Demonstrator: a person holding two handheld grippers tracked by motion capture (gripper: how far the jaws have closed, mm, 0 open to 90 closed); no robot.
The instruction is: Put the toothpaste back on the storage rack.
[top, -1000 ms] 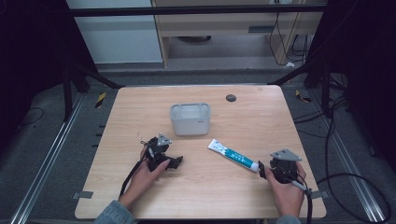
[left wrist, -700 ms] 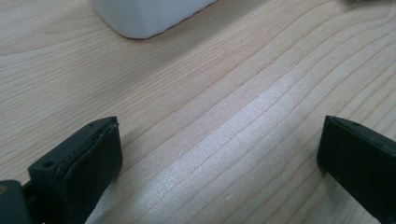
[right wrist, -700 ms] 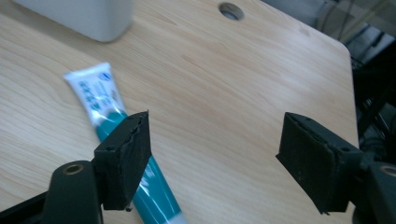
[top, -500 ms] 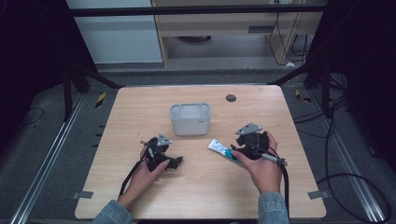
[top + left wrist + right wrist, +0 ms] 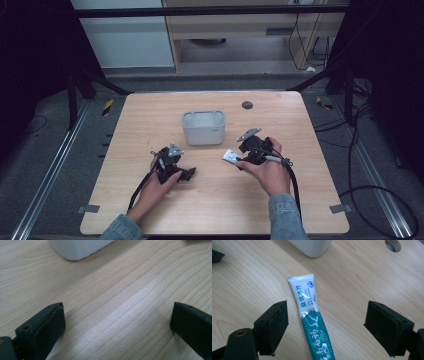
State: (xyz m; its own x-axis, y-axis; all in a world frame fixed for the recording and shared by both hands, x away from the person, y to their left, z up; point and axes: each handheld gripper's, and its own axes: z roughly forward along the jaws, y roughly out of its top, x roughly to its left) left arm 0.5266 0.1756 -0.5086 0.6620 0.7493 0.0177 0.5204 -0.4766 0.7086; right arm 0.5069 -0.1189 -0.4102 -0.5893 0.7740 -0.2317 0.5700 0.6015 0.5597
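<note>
From above, the right gripper (image 5: 245,155) hangs over the toothpaste tube (image 5: 230,156), whose white end pokes out at its left on the wooden table (image 5: 300,200), just in front of the grey tub (image 5: 203,127). The left gripper (image 5: 189,173) sits low on the wood, well apart from the tube.

The left gripper view has its jaws spread wide over bare wood.

In the right gripper view the jaws have just been opening and stand wide either side of the tube (image 5: 310,312), seemingly clear of it.
</note>
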